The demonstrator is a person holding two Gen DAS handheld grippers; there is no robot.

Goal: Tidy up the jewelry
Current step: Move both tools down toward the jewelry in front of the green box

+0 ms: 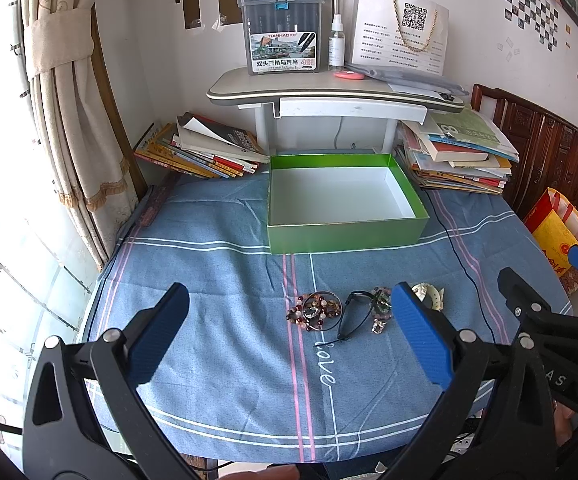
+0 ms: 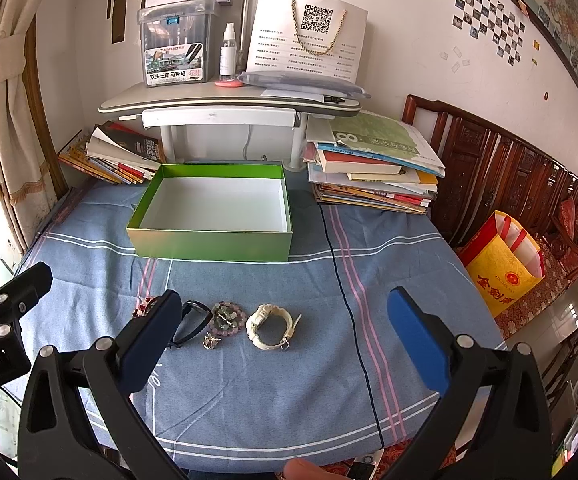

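Observation:
An empty green box with a white inside stands on the blue cloth; it also shows in the right wrist view. In front of it lie a dark-red bead bracelet, a black band, a green-pink bead bracelet, a small ring-like piece and a white watch. My left gripper is open and empty, above the cloth near the jewelry. My right gripper is open and empty, with the watch between its fingers' line of sight.
Stacks of books lie at the back left and back right. A small raised desk holds a marker case and a spray bottle. A black cable crosses the cloth. A yellow bag stands on the floor.

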